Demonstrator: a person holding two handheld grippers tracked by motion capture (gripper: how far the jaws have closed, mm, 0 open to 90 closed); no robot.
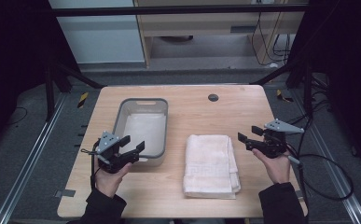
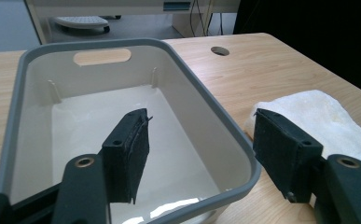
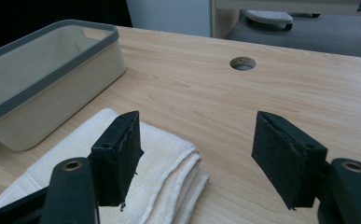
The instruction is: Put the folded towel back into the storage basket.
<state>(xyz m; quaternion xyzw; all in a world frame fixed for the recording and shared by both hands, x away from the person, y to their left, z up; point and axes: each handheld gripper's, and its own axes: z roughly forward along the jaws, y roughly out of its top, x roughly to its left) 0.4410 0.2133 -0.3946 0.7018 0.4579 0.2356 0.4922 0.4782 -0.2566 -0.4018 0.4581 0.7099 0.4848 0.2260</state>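
Note:
A folded white towel (image 1: 211, 163) lies on the wooden table (image 1: 192, 112), front centre. Left of it stands an empty white bin with a grey rim (image 1: 122, 109). My left gripper (image 1: 133, 143) hovers open at the bin's near right corner; in the left gripper view its jaws (image 2: 200, 116) straddle the bin's rim (image 2: 206, 98), with the towel (image 2: 318, 112) off to the right. My right gripper (image 1: 247, 135) is open just right of the towel's far corner. In the right gripper view it (image 3: 197, 119) holds nothing, above the towel's edge (image 3: 164, 140), the bin (image 3: 52, 88) farther left.
A round cable hole (image 1: 212, 97) sits in the tabletop at the back, also visible in the right gripper view (image 3: 242, 63). A cable (image 1: 327, 182) trails from the right gripper off the table's right side. Bare wood lies behind the towel.

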